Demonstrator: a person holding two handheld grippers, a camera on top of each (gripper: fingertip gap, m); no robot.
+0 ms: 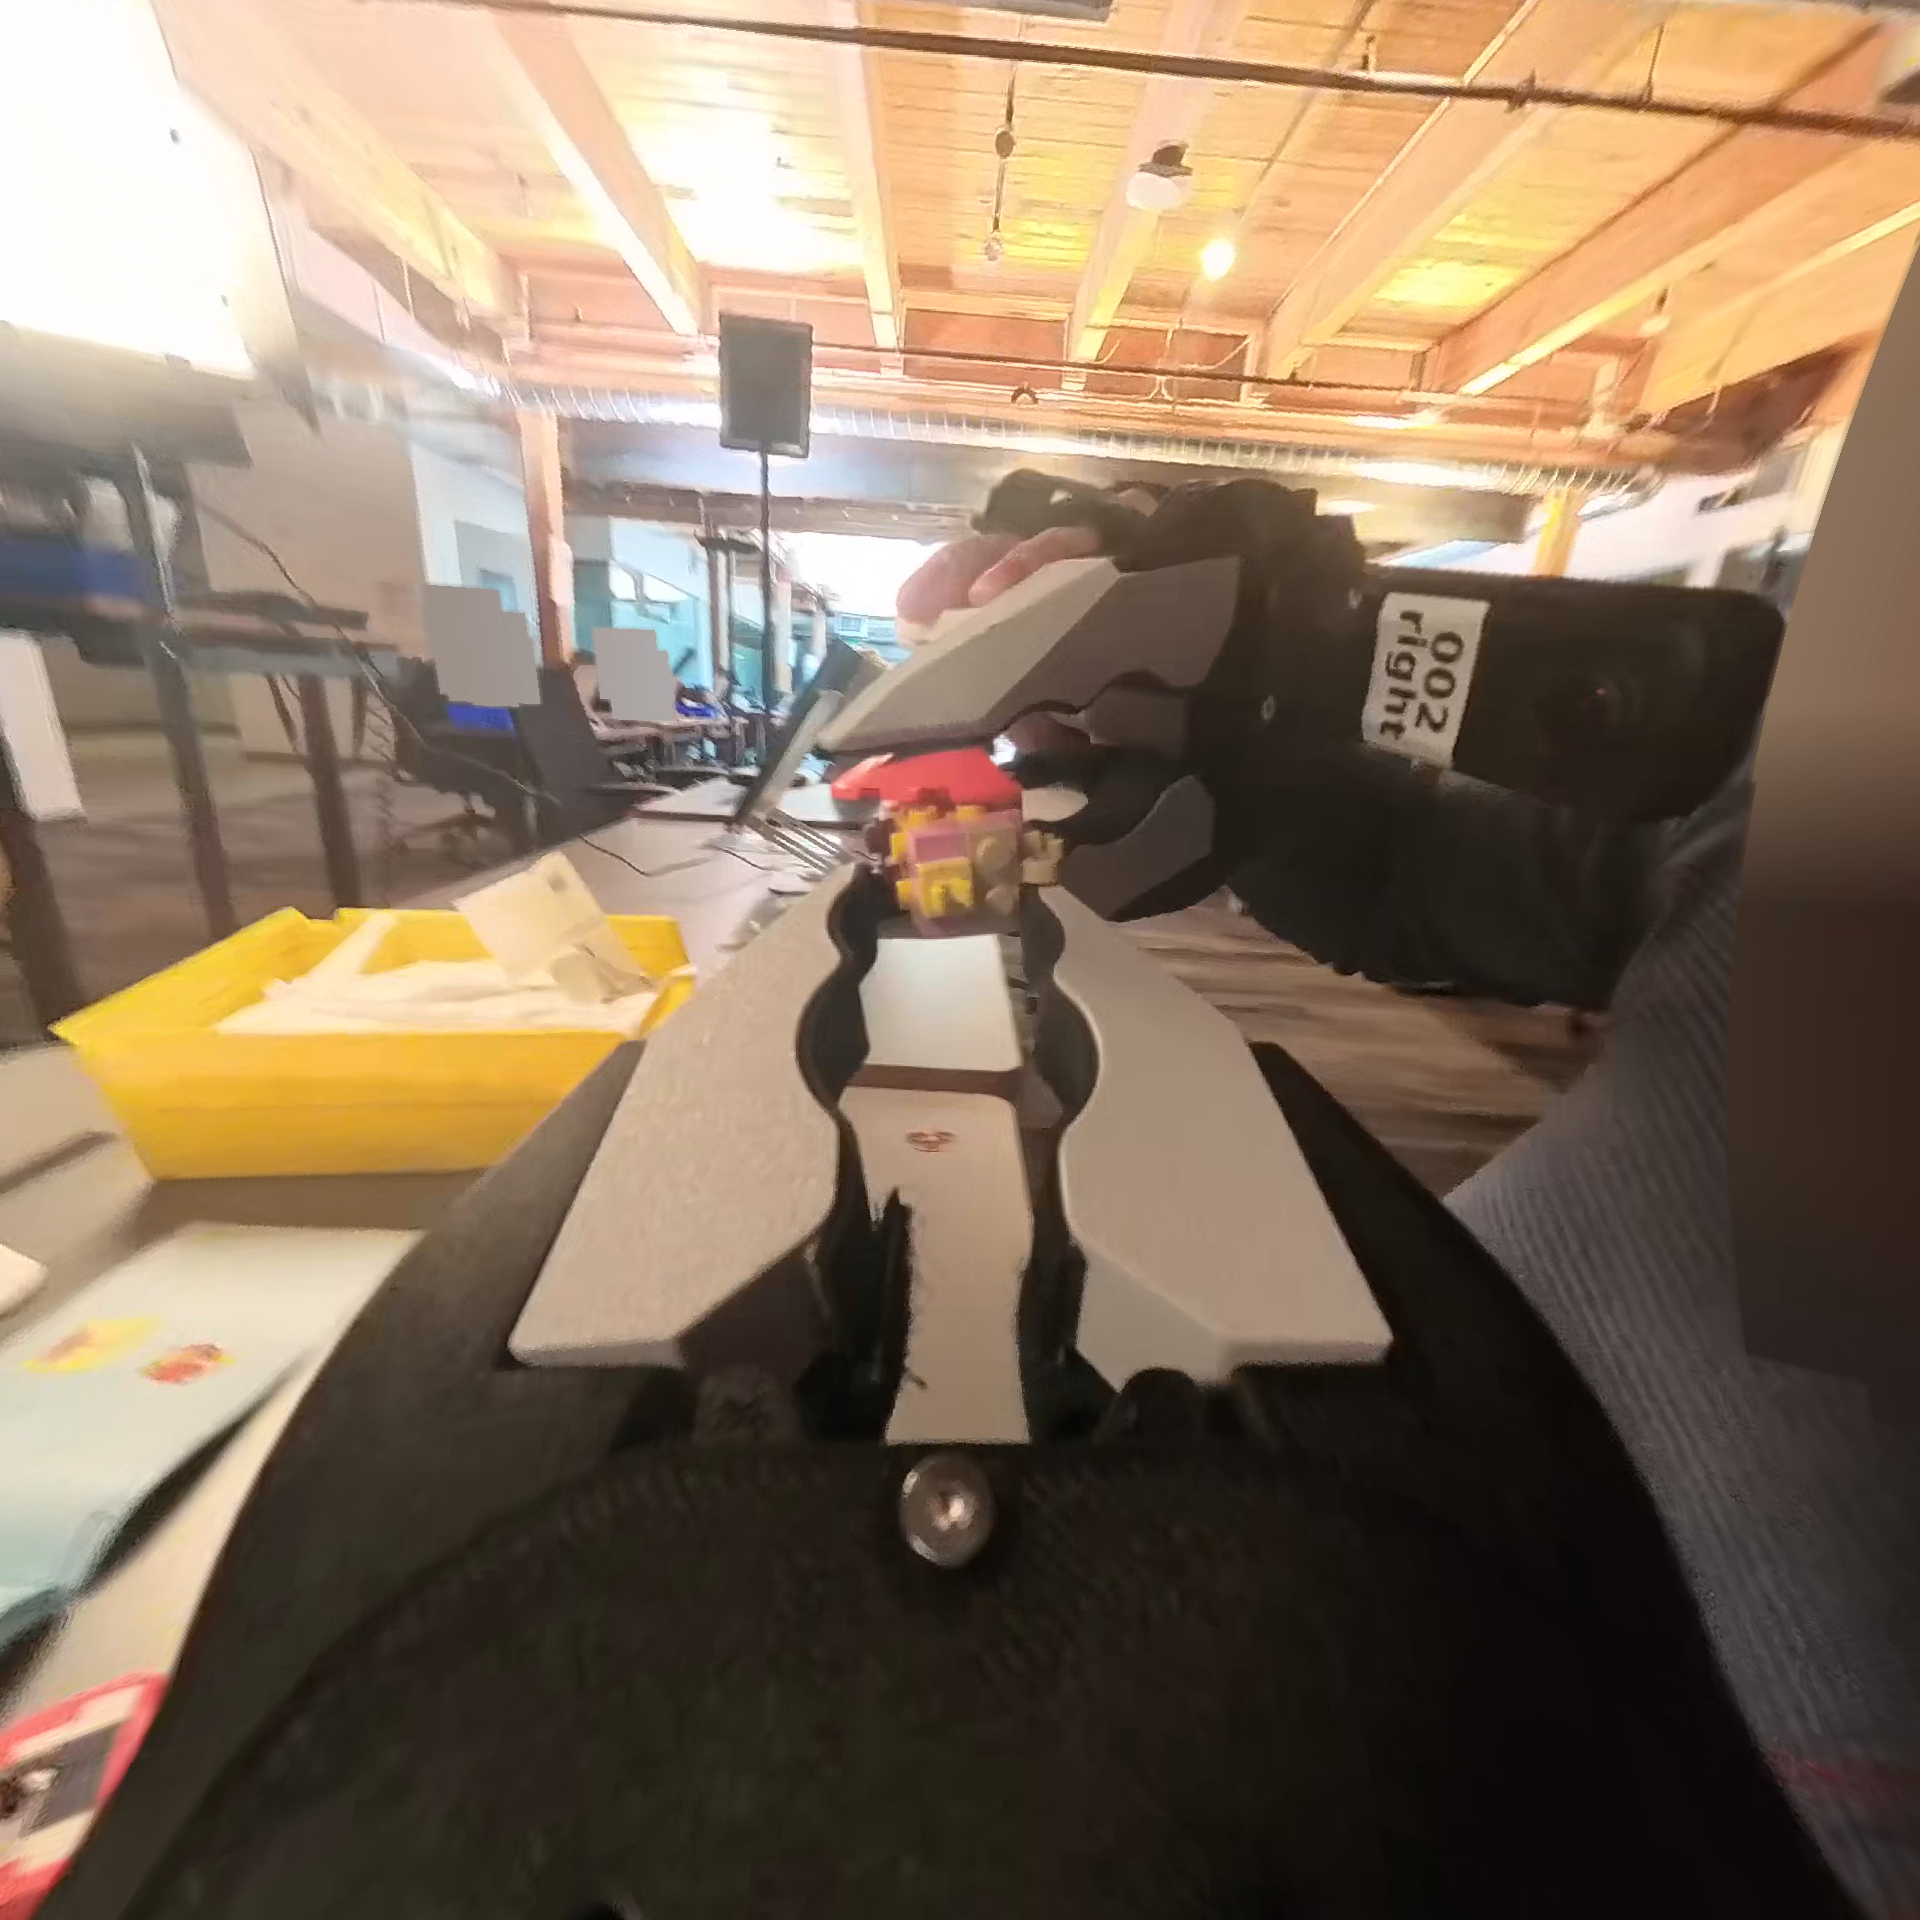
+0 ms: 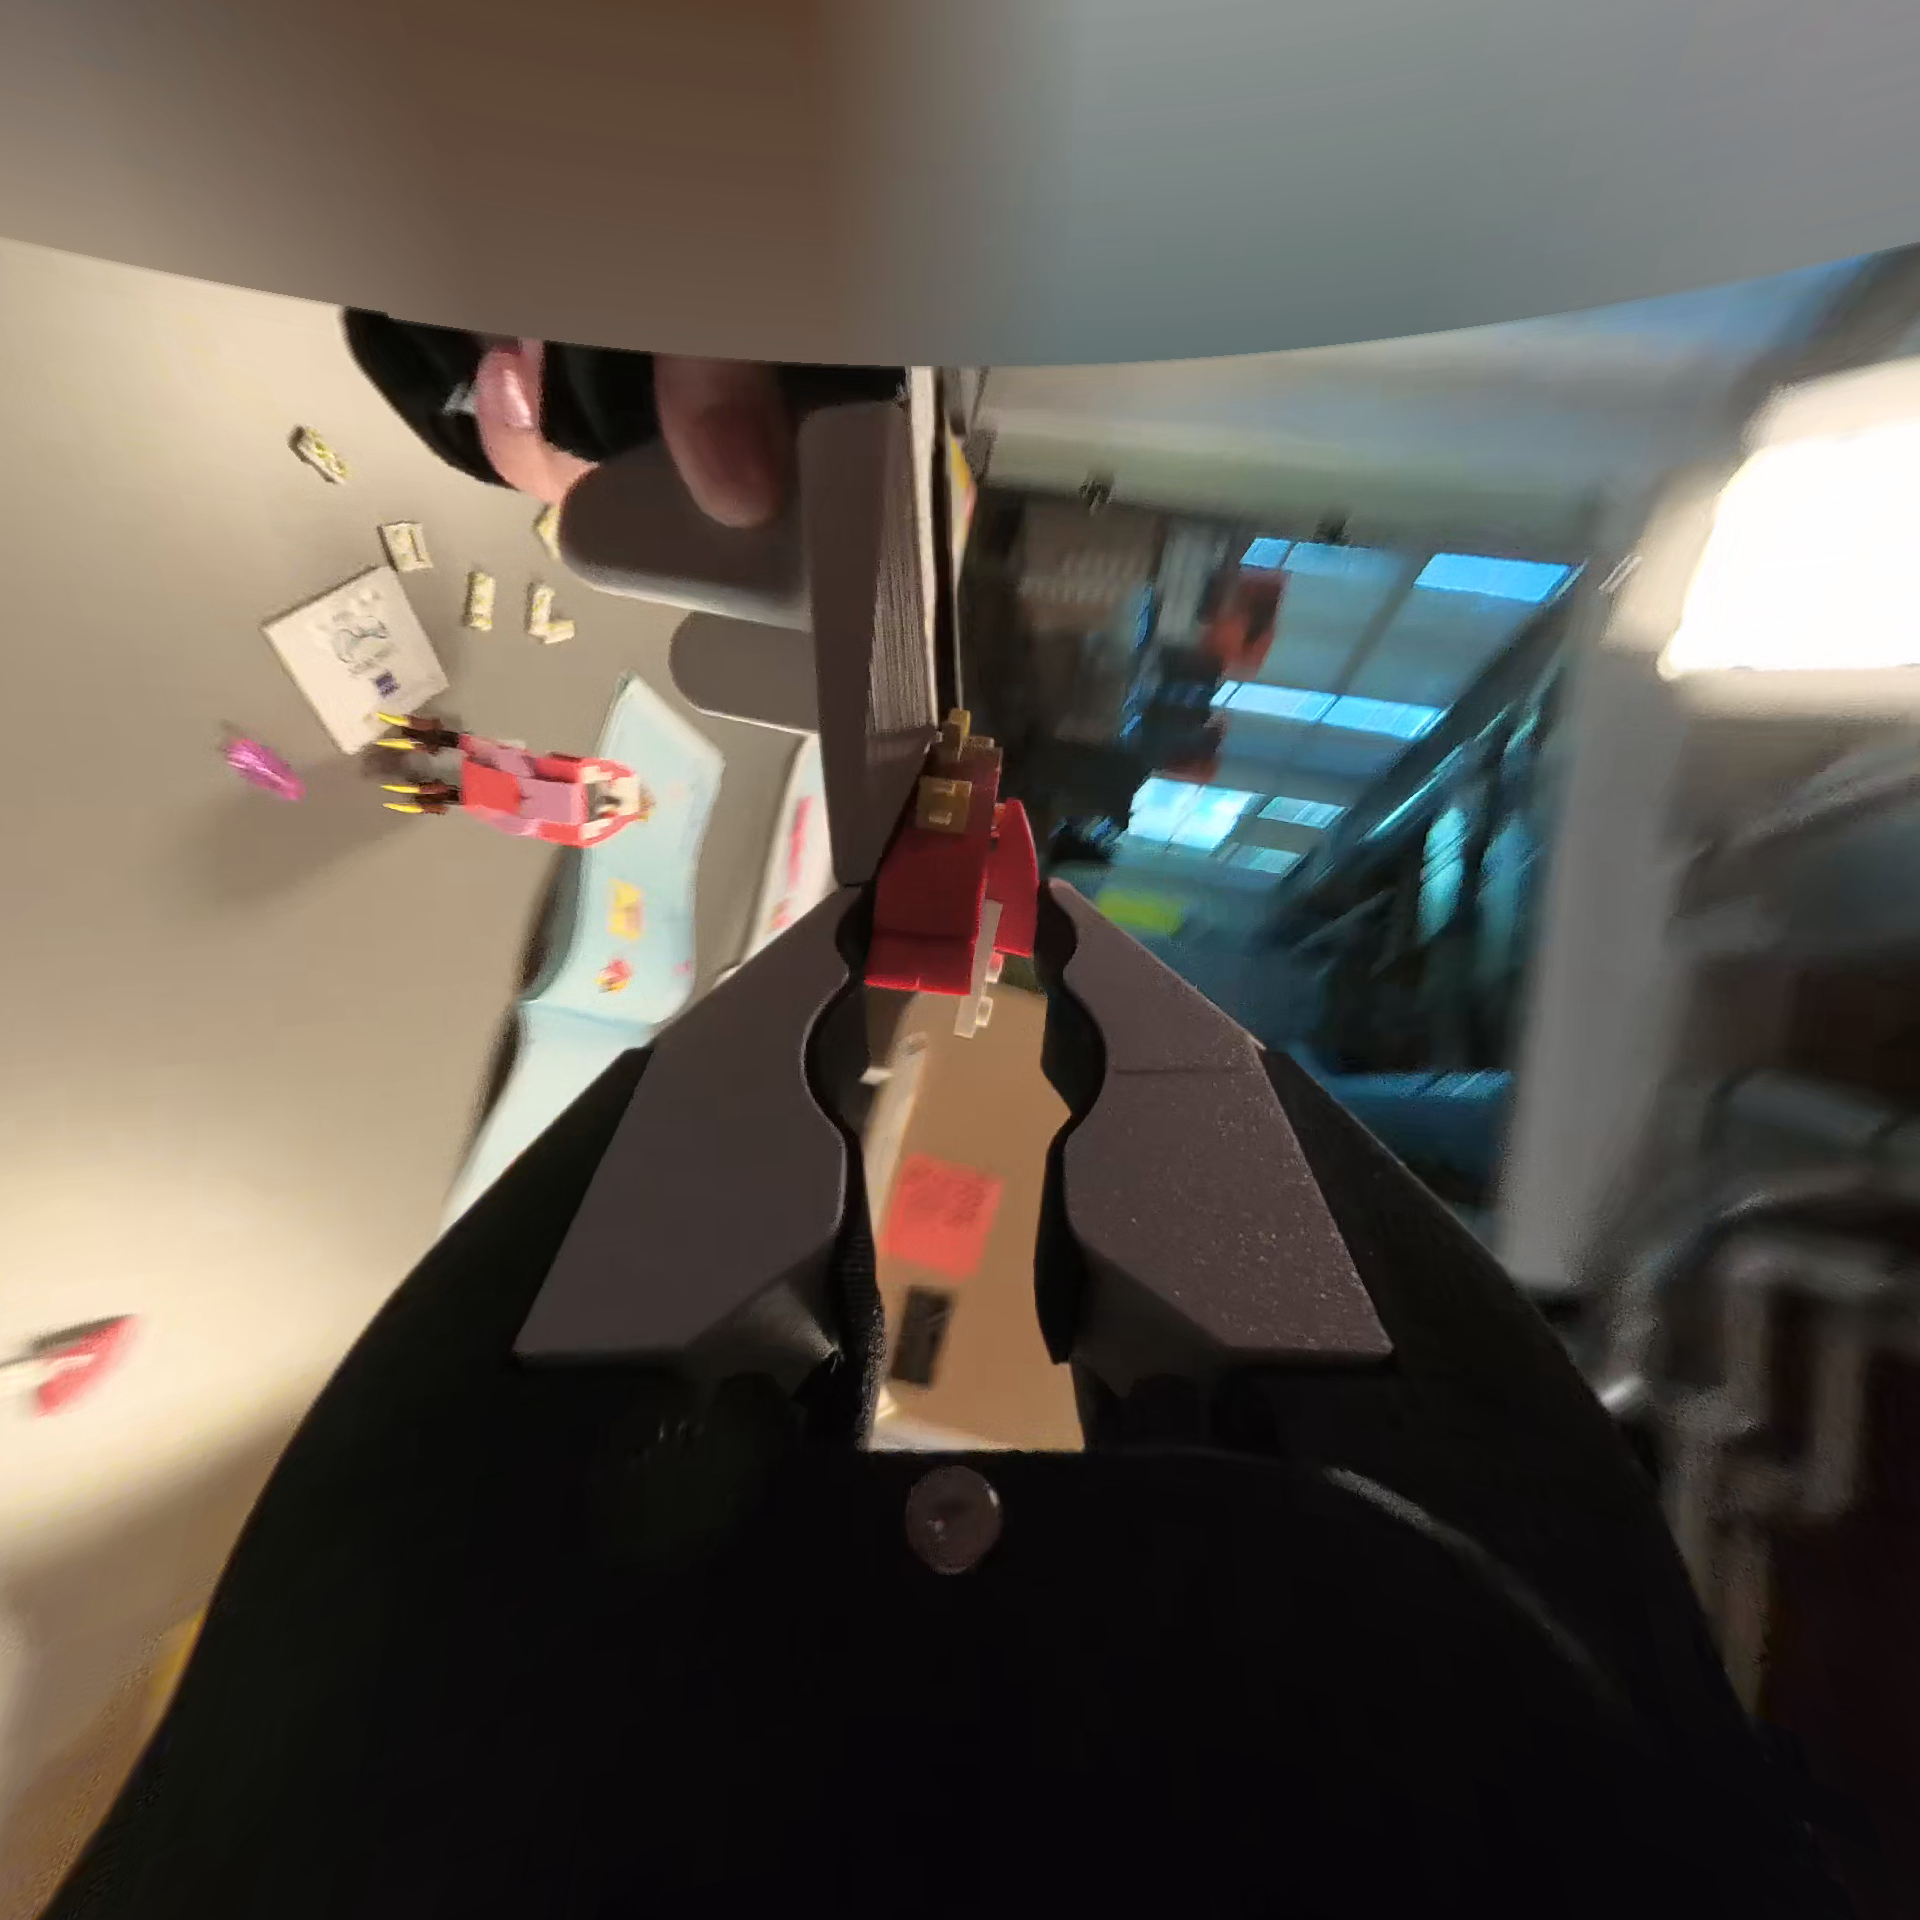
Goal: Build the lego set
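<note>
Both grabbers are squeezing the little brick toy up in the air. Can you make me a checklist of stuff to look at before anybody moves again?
1. Right gripper has the red end of the brick model between its fingers: ok.
2. Left gripper has the pink and yellow end: ok, though blurred.
3. Model in one piece between the grippers: cannot tell, the joint is hidden.
4. Clear piece under the red part firmly attached: cannot tell.
5. Second brick figure lies on the table, apart from the grippers: ok.
6. Yellow bin stands off to the side: ok.
</note>
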